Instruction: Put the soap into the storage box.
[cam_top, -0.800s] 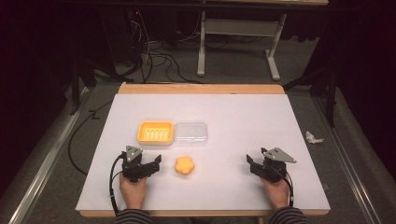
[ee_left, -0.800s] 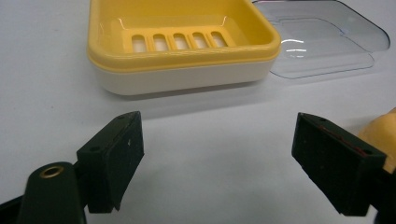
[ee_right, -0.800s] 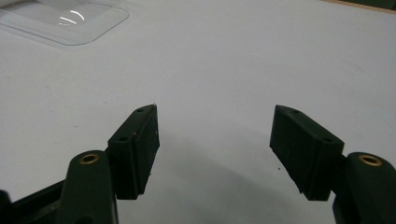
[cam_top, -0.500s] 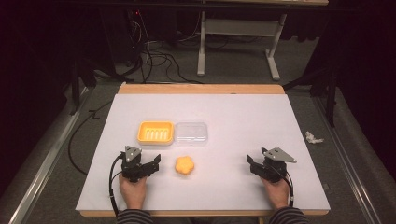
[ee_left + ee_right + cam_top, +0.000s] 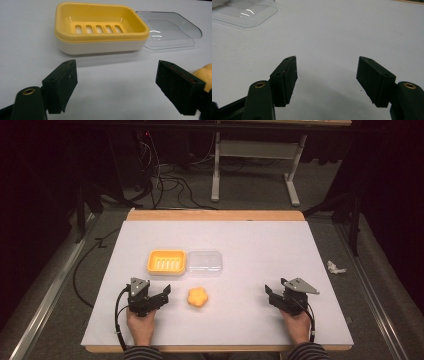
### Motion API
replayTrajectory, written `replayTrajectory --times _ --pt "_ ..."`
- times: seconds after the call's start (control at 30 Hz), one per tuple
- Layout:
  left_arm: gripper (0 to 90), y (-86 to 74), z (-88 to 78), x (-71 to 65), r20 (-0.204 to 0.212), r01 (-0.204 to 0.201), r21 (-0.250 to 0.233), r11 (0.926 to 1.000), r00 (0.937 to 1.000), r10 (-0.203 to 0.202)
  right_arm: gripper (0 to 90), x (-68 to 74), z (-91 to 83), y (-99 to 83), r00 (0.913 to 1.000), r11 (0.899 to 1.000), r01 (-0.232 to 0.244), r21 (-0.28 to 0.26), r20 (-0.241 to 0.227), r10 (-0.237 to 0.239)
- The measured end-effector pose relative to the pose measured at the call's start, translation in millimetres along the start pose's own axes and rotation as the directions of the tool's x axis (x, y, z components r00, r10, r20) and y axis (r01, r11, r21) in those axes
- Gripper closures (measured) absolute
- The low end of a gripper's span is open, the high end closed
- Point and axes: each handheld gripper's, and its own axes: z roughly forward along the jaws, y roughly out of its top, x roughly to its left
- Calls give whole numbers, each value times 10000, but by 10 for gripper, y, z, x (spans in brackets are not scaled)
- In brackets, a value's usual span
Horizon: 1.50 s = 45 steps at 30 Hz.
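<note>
Resting near lobed orange soap (image 5: 197, 297), glossy slotted dish (image 5: 100, 27)

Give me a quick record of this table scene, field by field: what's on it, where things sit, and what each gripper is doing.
surface: white table top
dish: yellow plastic soap dish with slotted insert, empty
lid: clear plastic lid, flat beside the dish, on its right in the high view
soap: orange flower-shaped soap, in front of the dish and lid
left gripper: open, empty, just left of the soap
right gripper: open, empty, apart from everything
</note>
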Motion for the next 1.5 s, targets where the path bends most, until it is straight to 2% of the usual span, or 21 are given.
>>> replayTrajectory --times 0.2,0.3,0.57,0.7,0.8,0.9,1.0,1.07,1.23,1.4,1.5 --pt "200 36 -60 18 345 440 -364 9984 9985 -428 326 9 -5 -1 10000 10000 -20 2 -49 20" --pt "229 43 -85 19 524 493 -463 9977 9975 -468 323 4 -11 -4 10000 10000 -7 -70 9 7" --pt "217 50 -101 -11 761 368 -234 9990 9965 -349 321 18 -11 -4 9999 9999 26 -104 101 -25" --pt "208 44 -136 -68 965 499 -130 9987 9942 -484 318 19 -12 -4 9999 9999 103 -131 110 -102" --pt "202 12 -172 -139 1212 393 173 9991 9918 -411 316 21 -17 -6 9999 9998 106 -176 97 -104" --pt "180 -7 -208 -196 1244 271 81 9996 9918 -279 314 20 -20 -6 9999 9998 128 -166 89 -126" --pt "167 -19 -223 -234 1432 275 457 9986 9891 -338 313 23 -19 -6 9998 9996 195 -183 109 -193" --pt "156 -32 -237 -257 1498 139 620 9980 9884 -231 313 32 -17 -7 9998 9997 165 -186 124 -163" --pt "149 -70 -276 -333 1730 34 891 9960 9847 -189 312 39 -12 -5 9993 9994 321 -163 190 -318" --pt "151 -137 -278 -394 1749 -426 1412 9891 9844 174 308 42 -12 -3 9989 9991 426 -70 199 -425" --pt "151 -176 -282 -450 1823 -653 1561 9856 9826 362 307 42 -15 -4 9992 9994 347 -83 193 -346"
